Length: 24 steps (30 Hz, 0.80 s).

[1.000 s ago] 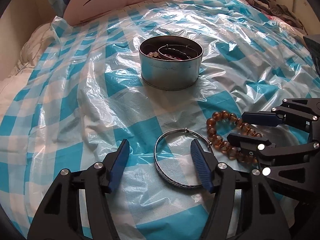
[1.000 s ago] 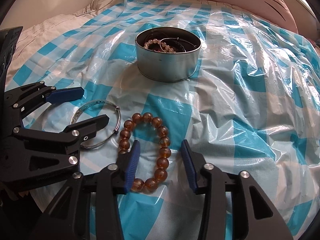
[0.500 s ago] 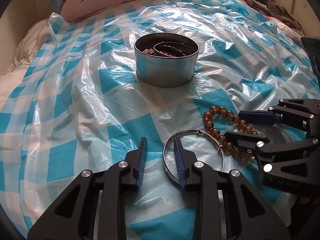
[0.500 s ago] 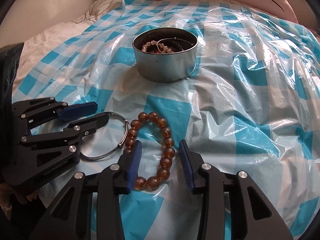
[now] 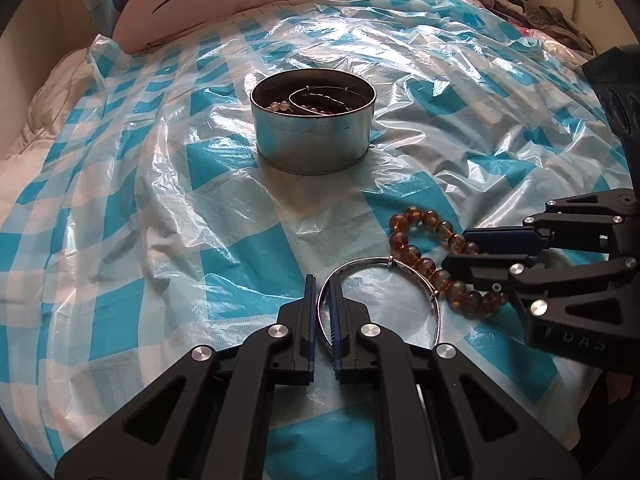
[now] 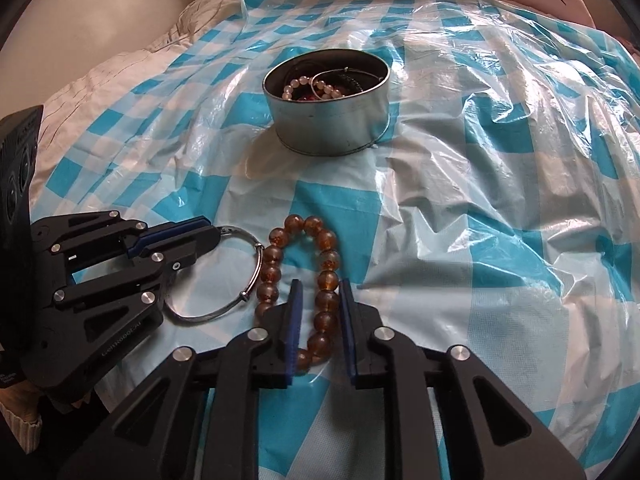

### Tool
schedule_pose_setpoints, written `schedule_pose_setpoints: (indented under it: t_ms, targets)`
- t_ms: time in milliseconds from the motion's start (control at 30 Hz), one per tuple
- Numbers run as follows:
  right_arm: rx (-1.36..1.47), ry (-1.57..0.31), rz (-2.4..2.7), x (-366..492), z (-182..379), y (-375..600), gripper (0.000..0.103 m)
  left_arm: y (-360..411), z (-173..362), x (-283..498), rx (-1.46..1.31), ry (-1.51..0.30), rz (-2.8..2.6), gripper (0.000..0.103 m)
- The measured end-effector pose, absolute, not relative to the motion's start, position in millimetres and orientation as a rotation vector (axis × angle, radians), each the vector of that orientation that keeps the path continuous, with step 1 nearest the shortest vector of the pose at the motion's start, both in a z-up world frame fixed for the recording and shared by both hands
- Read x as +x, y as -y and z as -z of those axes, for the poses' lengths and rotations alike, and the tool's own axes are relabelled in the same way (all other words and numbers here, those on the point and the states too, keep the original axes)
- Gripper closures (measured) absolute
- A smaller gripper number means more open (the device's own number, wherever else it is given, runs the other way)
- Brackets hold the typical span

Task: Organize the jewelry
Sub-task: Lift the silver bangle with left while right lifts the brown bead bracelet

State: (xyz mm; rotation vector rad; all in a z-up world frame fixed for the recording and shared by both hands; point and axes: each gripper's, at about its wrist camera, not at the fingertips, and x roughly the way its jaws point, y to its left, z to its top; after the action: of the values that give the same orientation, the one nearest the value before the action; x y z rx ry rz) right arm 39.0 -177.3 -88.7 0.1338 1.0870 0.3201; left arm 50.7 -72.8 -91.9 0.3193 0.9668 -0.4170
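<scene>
The left tool (image 5: 323,292) is pressed together on the left rim of the silver bangle (image 5: 380,292), which lies on the blue checked plastic sheet (image 5: 160,208) over the bed. Just beside the bangle and touching it lies the amber bead bracelet (image 6: 316,280). The right tool (image 6: 318,300) is closing around the near part of this bracelet; the beads sit between its jaws, and I cannot tell if the pads touch them. Farther back stands the round metal tin (image 5: 313,128) with other jewelry inside.
</scene>
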Motion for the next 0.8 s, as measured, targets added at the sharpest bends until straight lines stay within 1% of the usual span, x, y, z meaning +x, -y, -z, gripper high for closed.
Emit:
schedule_pose_setpoints:
  t_ms: [100, 233, 267, 333, 367, 567, 733, 767, 800]
  targets:
    - [0.073, -1.082, -0.304, 38.5, 91.0, 168.3, 0.072, 72.7, 93.3, 50.6, 0.321, -0.970, 0.416, 0.097]
    - [0.094, -1.078, -0.307, 37.8, 91.7, 172.3, 0.073, 73.0, 93.7, 50.1, 0.326, -0.968, 0.419, 0.097]
    - [0.095, -1.075, -0.302, 37.2, 91.3, 173.3, 0.077, 73.0, 93.8, 50.2, 0.327, -0.967, 0.419, 0.097]
    - [0.108, -1.067, -0.295, 36.9, 90.1, 176.2, 0.089, 73.1, 93.8, 50.3, 0.325, -0.968, 0.419, 0.097]
    - [0.120, -1.064, -0.300, 36.9, 89.1, 177.9, 0.090, 73.2, 93.7, 50.1, 0.325, -0.968, 0.419, 0.097]
    - [0.201, -1.026, -0.312, 35.5, 81.7, 191.3, 0.090, 73.0, 94.5, 50.9, 0.320, -0.970, 0.415, 0.097]
    - [0.248, -1.039, -0.302, 38.9, 84.1, 199.2, 0.090, 73.1, 94.3, 51.5, 0.320, -0.971, 0.416, 0.097]
    - [0.246, -1.049, -0.300, 39.8, 85.8, 198.7, 0.083, 73.1, 94.3, 51.5, 0.320, -0.971, 0.416, 0.097]
    - [0.243, -1.055, -0.300, 41.0, 87.3, 197.1, 0.071, 73.1, 94.3, 51.4, 0.321, -0.971, 0.415, 0.097]
